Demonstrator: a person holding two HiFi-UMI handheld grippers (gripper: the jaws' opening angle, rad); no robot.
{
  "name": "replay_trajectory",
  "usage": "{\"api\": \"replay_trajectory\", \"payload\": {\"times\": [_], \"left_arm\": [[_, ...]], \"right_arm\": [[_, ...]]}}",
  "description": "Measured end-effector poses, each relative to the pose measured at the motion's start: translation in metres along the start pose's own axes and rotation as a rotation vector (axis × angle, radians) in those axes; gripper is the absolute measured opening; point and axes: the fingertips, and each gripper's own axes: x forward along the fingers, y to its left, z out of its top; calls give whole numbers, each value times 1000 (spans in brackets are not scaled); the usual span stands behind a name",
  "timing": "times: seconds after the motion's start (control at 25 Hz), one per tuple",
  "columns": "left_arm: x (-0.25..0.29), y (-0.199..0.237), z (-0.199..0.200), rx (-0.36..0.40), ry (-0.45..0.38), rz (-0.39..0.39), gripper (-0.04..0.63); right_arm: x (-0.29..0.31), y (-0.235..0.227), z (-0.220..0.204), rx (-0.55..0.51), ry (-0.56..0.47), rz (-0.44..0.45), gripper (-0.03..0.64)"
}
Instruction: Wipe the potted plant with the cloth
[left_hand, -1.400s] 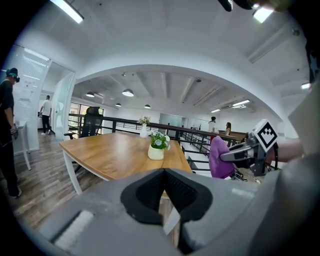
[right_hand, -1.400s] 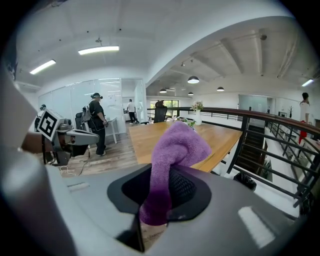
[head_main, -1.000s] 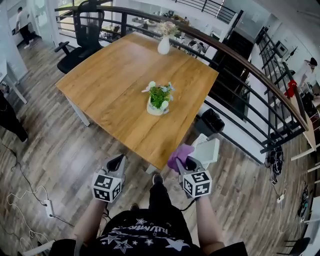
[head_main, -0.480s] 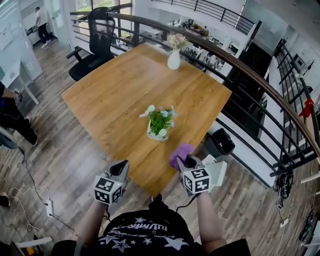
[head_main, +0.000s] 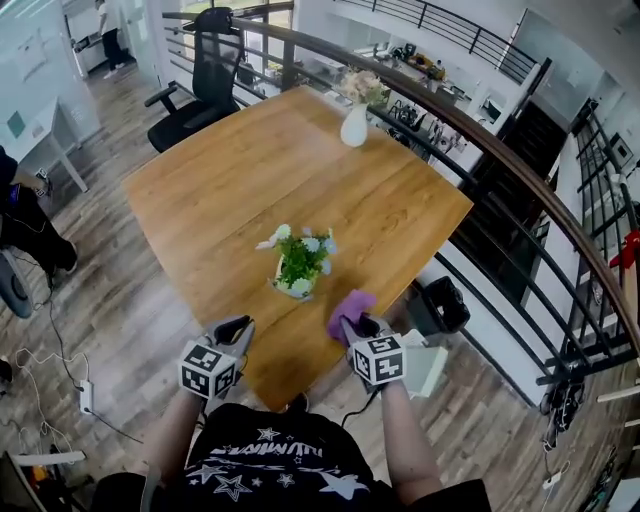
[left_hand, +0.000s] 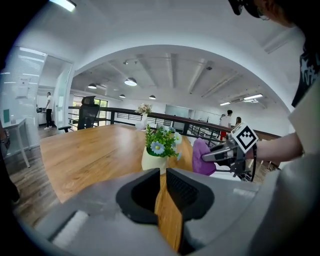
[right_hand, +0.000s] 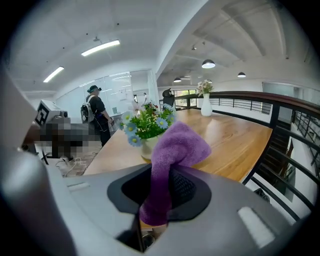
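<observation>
While right tongs (head_main: 351, 326) clamp the purple cloth (head_main: 350, 304) near the potted plant (head_main: 298, 266), left tongs (head_main: 238, 326) sit closed to a slit, empty

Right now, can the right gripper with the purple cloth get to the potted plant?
Probably yes. The right gripper, shut on the purple cloth, sits at the near edge of the table, and only bare wood lies between it and the potted plant.
</observation>
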Motion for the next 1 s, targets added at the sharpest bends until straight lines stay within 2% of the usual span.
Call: {"api": "replay_trajectory", "payload": {"times": [0.24, 0.4, 0.52, 0.6, 0.76, 1.0], "left_arm": [[14, 0, 10, -44, -6, 26, 26], [22, 15, 13, -3, 13, 25, 25], [34, 27, 8, 7, 38, -3, 26], [44, 34, 8, 14, 51, -30, 113], [70, 43, 8, 101, 97, -89, 183], [106, 39, -5, 296, 183, -258, 291]], "right_arm": [[27, -12, -4, -23, 56, 27, 86], [51, -13, 0, -65, 97, 36, 86], [64, -17, 5, -69, 118, 31, 86], [73, -21, 10, -66, 121, 26, 86], [98, -32, 23, -113, 122, 8, 86], [130, -38, 36, -319, 131, 37, 86]]}}
